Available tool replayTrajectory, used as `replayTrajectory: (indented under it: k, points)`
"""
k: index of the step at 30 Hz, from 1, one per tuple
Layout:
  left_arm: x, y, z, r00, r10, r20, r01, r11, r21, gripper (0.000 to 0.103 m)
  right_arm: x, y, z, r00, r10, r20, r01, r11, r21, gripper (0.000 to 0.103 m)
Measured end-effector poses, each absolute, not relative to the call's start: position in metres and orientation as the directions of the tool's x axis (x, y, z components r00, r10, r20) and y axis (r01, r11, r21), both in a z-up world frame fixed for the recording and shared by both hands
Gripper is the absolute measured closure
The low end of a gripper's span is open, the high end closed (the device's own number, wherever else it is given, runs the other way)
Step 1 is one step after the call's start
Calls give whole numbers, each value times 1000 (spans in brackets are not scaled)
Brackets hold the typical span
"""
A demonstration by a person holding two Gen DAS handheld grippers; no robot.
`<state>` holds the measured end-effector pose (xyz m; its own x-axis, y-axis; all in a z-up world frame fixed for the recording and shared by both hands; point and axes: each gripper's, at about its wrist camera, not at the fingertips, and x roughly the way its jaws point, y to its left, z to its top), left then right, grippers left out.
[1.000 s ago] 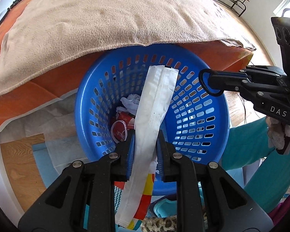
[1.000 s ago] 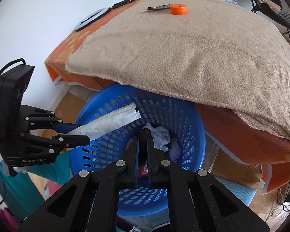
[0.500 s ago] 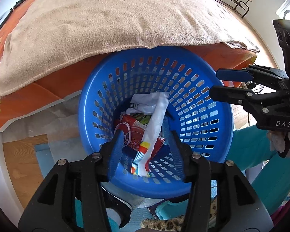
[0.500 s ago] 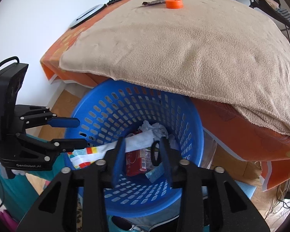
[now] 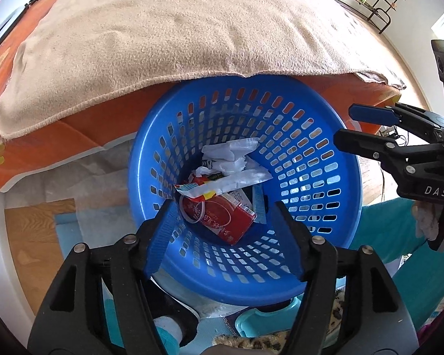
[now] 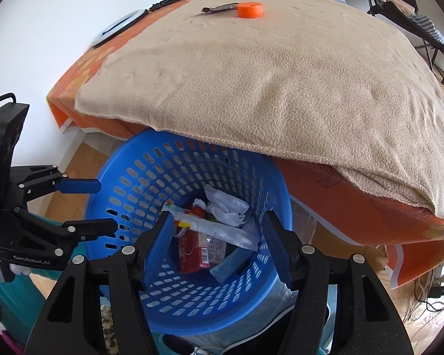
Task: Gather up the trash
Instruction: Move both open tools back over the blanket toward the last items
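Note:
A blue perforated basket point(image 5: 319, 207) point(image 6: 127, 207) stands on the floor against the bed. Inside lie a long white wrapper point(image 5: 236, 180) point(image 6: 222, 230), crumpled white paper point(image 5: 228, 153) point(image 6: 225, 204) and a red packet point(image 5: 222, 219) point(image 6: 192, 251). My left gripper point(image 5: 225, 207) is open and empty above the basket's near rim; it also shows in the right wrist view point(image 6: 100, 204). My right gripper point(image 6: 219, 216) is open and empty over the basket; it also shows at the right of the left wrist view point(image 5: 343, 127).
A beige blanket point(image 6: 266, 74) covers the orange bed and overhangs the basket's far rim. An orange lid point(image 6: 250, 9) and a dark wrapper point(image 6: 219, 8) lie on the blanket's far side. A round mirror point(image 6: 115, 28) is near the wall. Teal clothing point(image 5: 399, 236) is beside the basket.
My left gripper opened and let go of the long white wrapper, which dropped into the basket. My right gripper also opened. Both grippers pulled back slightly.

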<state>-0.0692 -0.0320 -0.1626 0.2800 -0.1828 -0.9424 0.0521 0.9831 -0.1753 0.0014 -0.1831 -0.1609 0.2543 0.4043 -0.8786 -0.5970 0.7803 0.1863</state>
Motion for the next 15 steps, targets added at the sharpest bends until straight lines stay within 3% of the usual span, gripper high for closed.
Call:
replayTrajectory:
  k: [15]
  points:
    - [-37, -15, -117, 377, -172, -910, 26, 984, -175, 35, 15, -173, -142, 323, 353, -878, -570, 813, 117, 41]
